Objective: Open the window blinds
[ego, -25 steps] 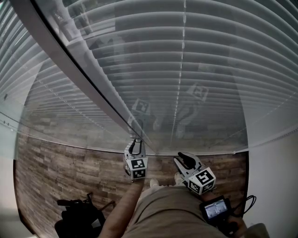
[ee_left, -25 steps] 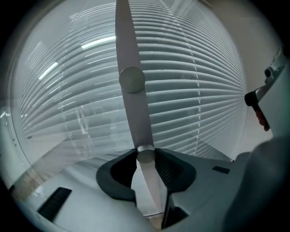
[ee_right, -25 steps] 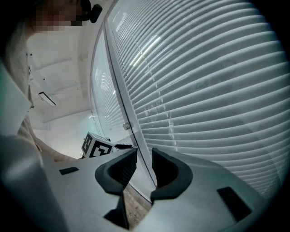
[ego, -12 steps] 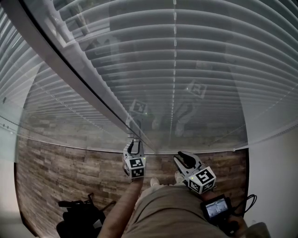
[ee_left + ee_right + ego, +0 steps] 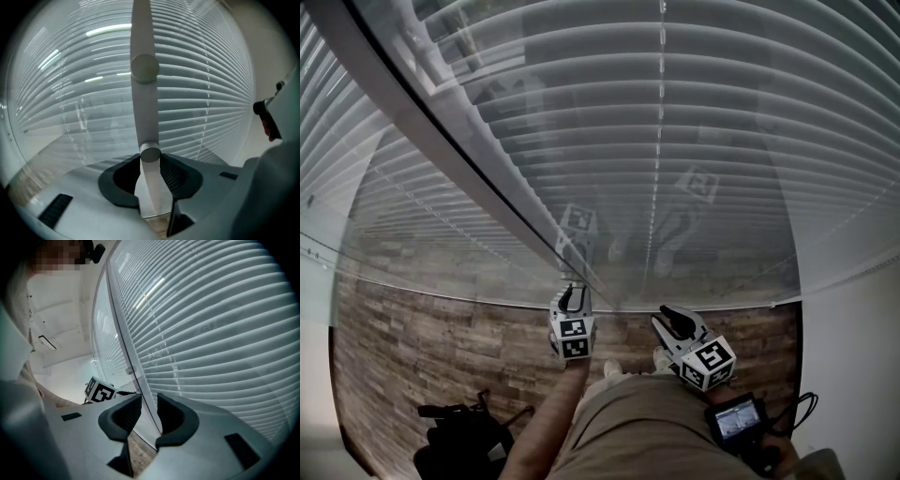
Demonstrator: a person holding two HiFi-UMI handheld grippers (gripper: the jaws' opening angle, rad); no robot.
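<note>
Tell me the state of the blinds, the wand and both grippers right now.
Blinds: lowered, slats look tilted shut.
Tilt wand: hanging, gripped.
Left gripper: shut on it, jaws just tightened slightly.
Right gripper: jaws apart, empty.
Small screen: lit.

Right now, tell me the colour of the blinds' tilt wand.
White, plain with no pattern: the tilt wand shows best in the left gripper view.
</note>
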